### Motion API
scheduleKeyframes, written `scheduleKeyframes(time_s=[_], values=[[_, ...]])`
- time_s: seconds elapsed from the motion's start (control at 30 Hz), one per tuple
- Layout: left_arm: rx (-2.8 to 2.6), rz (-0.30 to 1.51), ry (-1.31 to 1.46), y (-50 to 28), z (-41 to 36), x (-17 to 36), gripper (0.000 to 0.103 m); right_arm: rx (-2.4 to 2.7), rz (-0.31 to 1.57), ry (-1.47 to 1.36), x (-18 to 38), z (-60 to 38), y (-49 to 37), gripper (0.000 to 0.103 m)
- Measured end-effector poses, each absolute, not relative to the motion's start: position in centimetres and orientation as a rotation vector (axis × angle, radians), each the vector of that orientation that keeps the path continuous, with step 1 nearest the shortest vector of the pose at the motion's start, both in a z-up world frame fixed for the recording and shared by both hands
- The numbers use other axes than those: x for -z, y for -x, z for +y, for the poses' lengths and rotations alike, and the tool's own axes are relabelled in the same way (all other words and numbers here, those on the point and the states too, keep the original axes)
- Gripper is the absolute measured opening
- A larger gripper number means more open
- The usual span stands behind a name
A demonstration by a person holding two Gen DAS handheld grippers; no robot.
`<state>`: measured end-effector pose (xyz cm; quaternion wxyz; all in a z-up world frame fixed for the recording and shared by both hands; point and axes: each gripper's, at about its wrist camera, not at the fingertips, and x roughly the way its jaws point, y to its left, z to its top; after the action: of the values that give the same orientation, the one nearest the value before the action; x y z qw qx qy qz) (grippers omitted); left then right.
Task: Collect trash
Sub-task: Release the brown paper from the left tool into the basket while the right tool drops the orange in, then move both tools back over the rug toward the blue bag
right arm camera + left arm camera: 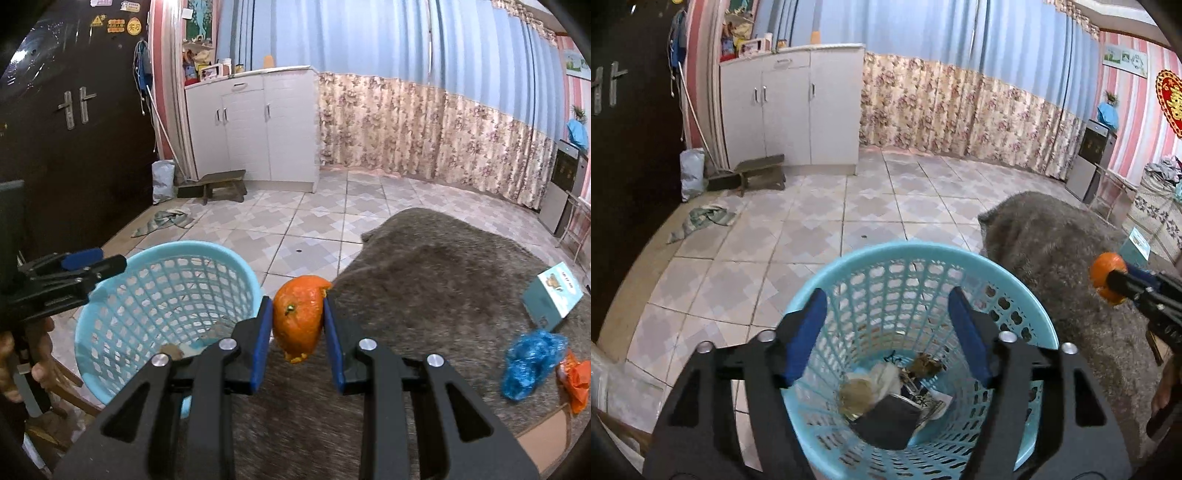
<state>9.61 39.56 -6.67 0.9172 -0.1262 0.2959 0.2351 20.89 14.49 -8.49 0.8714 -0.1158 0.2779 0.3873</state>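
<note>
Holding a piece of orange peel [301, 319] between its blue fingers [261, 343], the right gripper [297, 345] hangs above the near left edge of the grey rug [443, 280], just right of the blue basket [110, 291]. The peel is a cupped shell, pinched across its width. Its long axis runs roughly up and down in the right wrist view, the stem end faces the camera, and a ragged tip points down between the fingers.

The left gripper [888, 336] hovers directly over the basket's mouth, fingers spread wide with nothing between them. Below it, in the bottom of the basket, lie several scraps already collected: crumpled paper, a dark flat packet and some brownish bits.

The relation that matters is sideways: the basket's opening lies to the left of the held peel and a little lower, with the near right part of the rim closest to it. In my judgement the peel only needs carrying left over that rim before the fingers part; the right hand is the one to do it. The left gripper sits over the same opening, so the two could crowd each other there.

More trash remains on the rug to the right: a crumpled blue bag [532, 363], an orange wrapper [576, 380] touching it, and a small teal box [554, 295] farther back.
</note>
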Motion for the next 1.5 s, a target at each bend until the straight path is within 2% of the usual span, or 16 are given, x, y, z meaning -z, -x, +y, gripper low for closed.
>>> scheduleKeyframes(time_s=[0.1,0.3,0.53,0.63,0.67,0.73,0.8,1.0,1.17,1.5], values=[[-0.495,0.593,0.264,-8.7,39.8,5.9,0.080,-0.825,0.588,0.244,8.7,15.7,-20.5,0.028],[-0.494,0.560,0.309,-6.9,39.6,5.2,0.090,-0.870,0.596,0.269,9.3,19.1,-19.4,0.028],[-0.506,0.545,0.347,-5.6,39.6,5.5,0.091,-0.932,0.616,0.302,10.6,22.8,-18.4,0.031],[-0.518,0.543,0.358,-5.3,39.5,5.8,0.091,-0.934,0.594,0.333,10.8,23.6,-18.0,0.044],[-0.521,0.542,0.360,-5.2,39.5,5.9,0.091,-0.928,0.588,0.339,10.8,23.5,-18.0,0.051],[-0.530,0.541,0.359,-5.2,39.5,6.0,0.091,-0.921,0.581,0.340,10.7,23.2,-18.1,0.058],[-0.539,0.539,0.358,-5.2,39.4,6.1,0.093,-0.907,0.565,0.338,10.2,22.4,-18.4,0.071],[-0.546,0.532,0.353,-5.6,38.7,5.7,0.094,-0.848,0.520,0.330,8.3,19.2,-19.0,0.088],[-0.546,0.521,0.336,-5.8,37.8,4.9,0.097,-0.790,0.469,0.357,6.5,15.5,-19.4,0.090],[-0.496,0.517,0.297,-8.1,32.6,2.7,0.097,-0.644,0.465,0.302,4.3,3.9,-21.5,0.095]])
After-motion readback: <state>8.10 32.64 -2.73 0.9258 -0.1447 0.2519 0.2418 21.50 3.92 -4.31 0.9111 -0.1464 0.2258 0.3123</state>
